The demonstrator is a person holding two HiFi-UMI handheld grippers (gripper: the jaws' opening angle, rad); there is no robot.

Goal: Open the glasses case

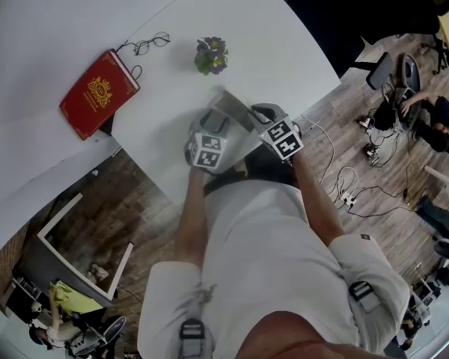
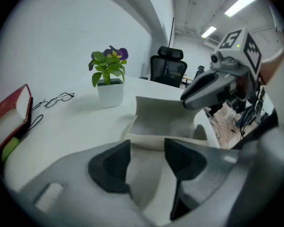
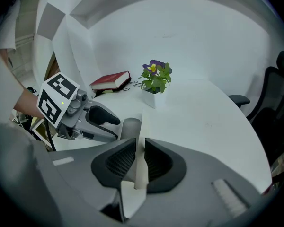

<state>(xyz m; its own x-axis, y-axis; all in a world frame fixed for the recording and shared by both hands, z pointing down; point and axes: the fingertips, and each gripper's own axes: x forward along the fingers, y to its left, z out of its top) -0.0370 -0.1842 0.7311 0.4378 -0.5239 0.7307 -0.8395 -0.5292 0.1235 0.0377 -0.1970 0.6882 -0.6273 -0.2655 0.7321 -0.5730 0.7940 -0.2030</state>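
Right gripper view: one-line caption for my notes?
Right tool shut on the glasses case lid, seen edge-on; left tool, potted plant and red book beyond.

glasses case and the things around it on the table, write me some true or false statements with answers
The right gripper has its jaws closed on a thin flap of the glasses case. True.
The eyeglasses lie inside the glasses case. False: they lie on the table next to the red book.
The potted plant stands upright on the table. True.
The red book lies open. False: it is closed.
The glasses case is fully shut. False: its flap stands up, with the inside showing.
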